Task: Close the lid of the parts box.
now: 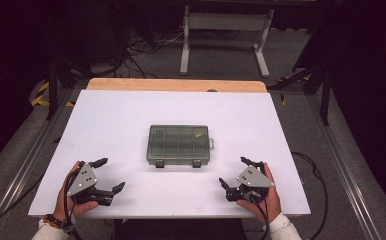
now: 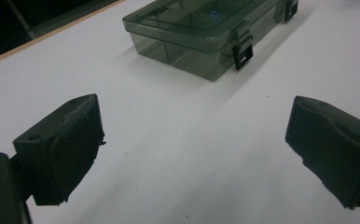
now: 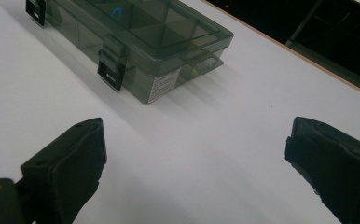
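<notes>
A lab: a white table (image 1: 131,125) on a dark carpeted floor (image 1: 301,120), with tangled cables (image 1: 141,47) and metal frames (image 1: 226,30) behind.

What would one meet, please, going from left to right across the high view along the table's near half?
Left gripper → box → right gripper.
</notes>
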The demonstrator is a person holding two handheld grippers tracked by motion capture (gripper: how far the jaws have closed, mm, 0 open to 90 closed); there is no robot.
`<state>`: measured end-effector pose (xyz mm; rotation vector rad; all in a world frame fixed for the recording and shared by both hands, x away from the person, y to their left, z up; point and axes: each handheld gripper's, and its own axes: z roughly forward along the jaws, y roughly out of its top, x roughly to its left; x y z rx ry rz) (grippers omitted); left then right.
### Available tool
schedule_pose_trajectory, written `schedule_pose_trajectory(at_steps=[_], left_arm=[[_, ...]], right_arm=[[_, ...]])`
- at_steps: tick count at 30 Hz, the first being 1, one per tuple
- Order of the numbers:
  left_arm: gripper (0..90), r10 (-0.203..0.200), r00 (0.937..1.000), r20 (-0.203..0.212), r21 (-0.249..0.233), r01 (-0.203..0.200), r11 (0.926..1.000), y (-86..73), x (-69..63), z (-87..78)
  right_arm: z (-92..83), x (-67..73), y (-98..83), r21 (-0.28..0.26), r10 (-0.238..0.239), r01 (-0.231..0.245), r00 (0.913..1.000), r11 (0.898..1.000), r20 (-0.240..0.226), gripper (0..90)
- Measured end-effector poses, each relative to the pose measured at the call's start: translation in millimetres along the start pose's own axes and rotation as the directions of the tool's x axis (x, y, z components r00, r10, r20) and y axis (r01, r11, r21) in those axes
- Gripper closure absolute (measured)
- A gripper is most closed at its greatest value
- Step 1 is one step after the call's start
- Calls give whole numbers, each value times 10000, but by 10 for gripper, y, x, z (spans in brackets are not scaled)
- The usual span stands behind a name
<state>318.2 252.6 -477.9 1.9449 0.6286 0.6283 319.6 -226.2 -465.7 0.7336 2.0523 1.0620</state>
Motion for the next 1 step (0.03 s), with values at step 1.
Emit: schedule_pose_trajectory(at_steps=[1], left_arm=[[51,17,10000,-42,40,-16,10000,-1,5,-1]], right_arm=[[4,-3,1,-6,7,-7,10000,10000,-11,51]])
